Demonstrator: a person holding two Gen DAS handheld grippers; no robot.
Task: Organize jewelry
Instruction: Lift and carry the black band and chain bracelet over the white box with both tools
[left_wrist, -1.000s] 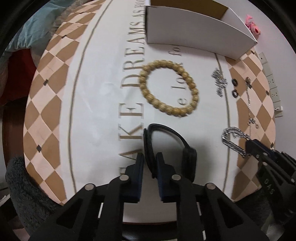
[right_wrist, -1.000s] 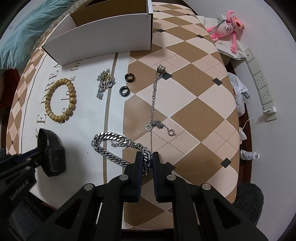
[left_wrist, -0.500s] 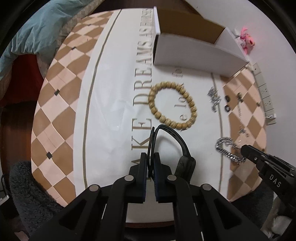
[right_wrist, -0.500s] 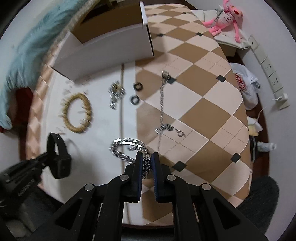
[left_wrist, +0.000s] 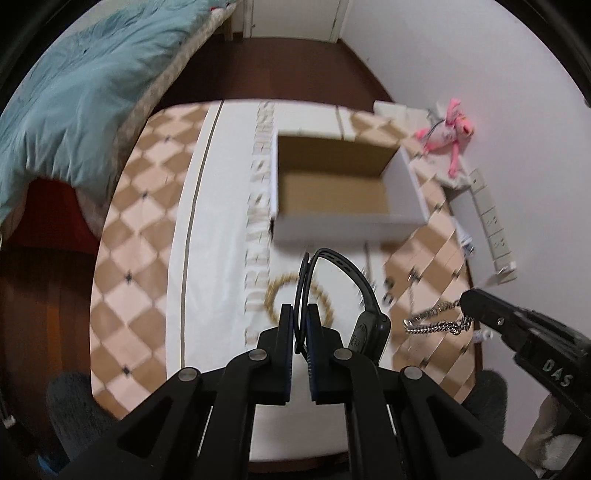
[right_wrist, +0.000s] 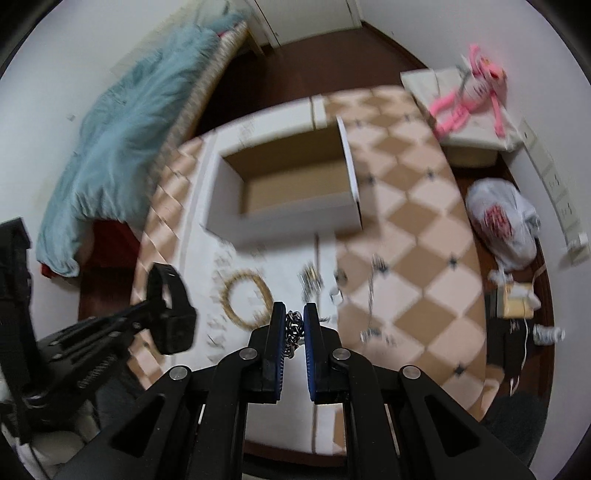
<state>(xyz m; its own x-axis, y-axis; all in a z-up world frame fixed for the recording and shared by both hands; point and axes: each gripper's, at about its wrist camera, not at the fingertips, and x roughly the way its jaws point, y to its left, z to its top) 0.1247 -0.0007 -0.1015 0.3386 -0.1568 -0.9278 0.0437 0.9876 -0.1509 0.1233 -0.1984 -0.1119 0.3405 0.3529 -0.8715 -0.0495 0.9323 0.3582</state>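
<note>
Two grippers hang in the air above a table spread with a checkered brown-and-cream cloth (left_wrist: 147, 206), and each has something pinched in it. Largest in the room is the bed with its teal blanket (left_wrist: 74, 92), far off to the left; a pink plush toy (right_wrist: 469, 99) lies on a pale box at the far right, and a white plastic bag (right_wrist: 504, 225) sits on the floor below it. On the far half of the table stands an open white cardboard box (left_wrist: 347, 225) with a brown inside, and I can see nothing in it. The left gripper (left_wrist: 301, 325) is clenched on the thin strap of a black smartwatch (left_wrist: 369, 325), whose band loops up past the fingertips while its body hangs just to the right of them, clear of the cloth. The right gripper (right_wrist: 294, 325) is clamped on a chunky silver chain bracelet (right_wrist: 293, 332); from the left wrist view that chain (left_wrist: 436, 321) droops to the left of the fingertips, off the table. Below both, still on the cloth near the box, lies a wooden bead bracelet (right_wrist: 245, 299), and to its right a blurred scatter of smaller pieces: a thin necklace chain (right_wrist: 373, 291), a small silver cluster (right_wrist: 310, 280) and a dark ring (left_wrist: 388, 284), too smeared to make out further.
</note>
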